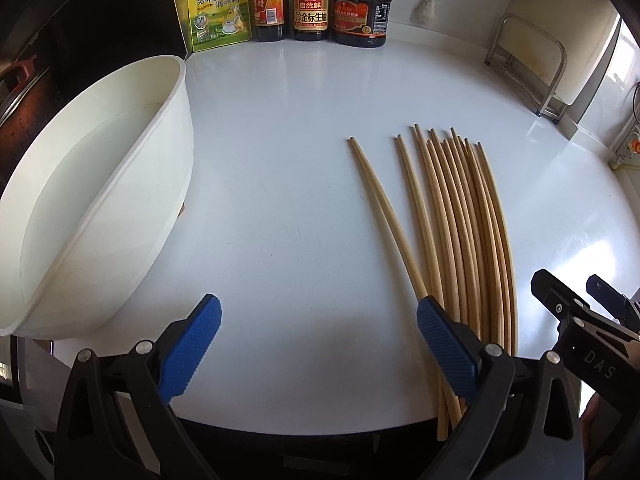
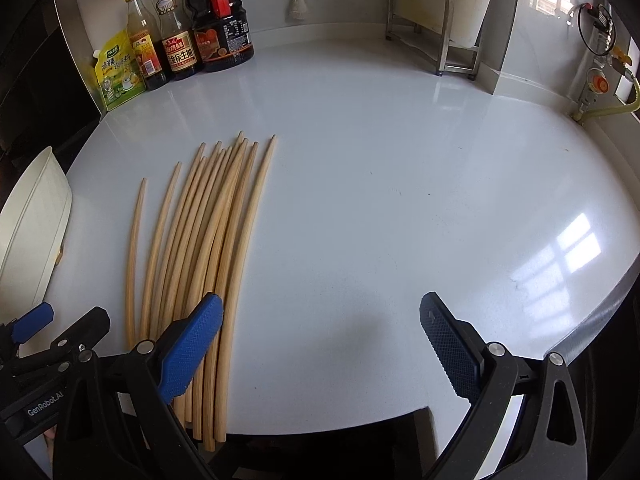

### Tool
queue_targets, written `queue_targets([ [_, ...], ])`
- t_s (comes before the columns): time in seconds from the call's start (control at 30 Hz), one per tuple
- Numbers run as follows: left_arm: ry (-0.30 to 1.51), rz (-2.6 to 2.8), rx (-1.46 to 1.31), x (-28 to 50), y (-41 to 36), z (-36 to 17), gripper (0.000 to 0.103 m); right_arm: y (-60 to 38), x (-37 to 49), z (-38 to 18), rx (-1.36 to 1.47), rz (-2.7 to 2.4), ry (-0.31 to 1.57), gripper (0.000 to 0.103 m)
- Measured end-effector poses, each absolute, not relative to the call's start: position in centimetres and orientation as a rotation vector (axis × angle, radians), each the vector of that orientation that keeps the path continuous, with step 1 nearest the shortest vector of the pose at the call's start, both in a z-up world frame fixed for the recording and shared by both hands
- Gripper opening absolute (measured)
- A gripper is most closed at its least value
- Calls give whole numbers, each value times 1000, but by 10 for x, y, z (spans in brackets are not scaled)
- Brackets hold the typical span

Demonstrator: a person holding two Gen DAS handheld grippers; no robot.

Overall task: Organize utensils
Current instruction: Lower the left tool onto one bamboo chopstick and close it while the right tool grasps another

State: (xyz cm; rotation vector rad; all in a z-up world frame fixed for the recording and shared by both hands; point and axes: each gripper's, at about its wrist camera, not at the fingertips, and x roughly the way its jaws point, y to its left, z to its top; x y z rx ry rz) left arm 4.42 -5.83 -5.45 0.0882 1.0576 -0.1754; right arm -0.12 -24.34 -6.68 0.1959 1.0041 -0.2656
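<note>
Several wooden chopsticks [image 1: 460,220] lie side by side on the white counter [image 1: 280,160], tips pointing away; they also show in the right wrist view [image 2: 208,240]. A large white bowl [image 1: 92,208] stands tilted at the counter's left; its edge shows in the right wrist view [image 2: 36,220]. My left gripper [image 1: 318,322] is open and empty, between the bowl and the chopsticks; its right finger [image 1: 444,344] is over their near ends. My right gripper [image 2: 320,320] is open and empty, to the right of the chopsticks; its left finger [image 2: 192,344] is over them.
Sauce bottles [image 1: 312,4] and a yellow seasoning pouch [image 1: 218,10] stand along the back wall. A metal rack [image 2: 436,24] with a white board stands at the back right. A gas valve and hose [image 2: 600,84] are at the far right. The counter's front edge is just below the grippers.
</note>
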Motion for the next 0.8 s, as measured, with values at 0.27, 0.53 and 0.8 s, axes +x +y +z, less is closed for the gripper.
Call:
queue_targets([
  [0.27, 1075, -141, 54, 50, -55, -61, 97, -241, 10, -76, 151, -256, 1039, 94],
  [0.53, 1097, -154, 71, 53, -67, -68, 97, -239, 12, -76, 123, -243, 1040, 94],
  [0.8, 1079, -137, 56, 51, -62, -65, 97, -236, 11, -76, 100, -236, 1043, 94],
])
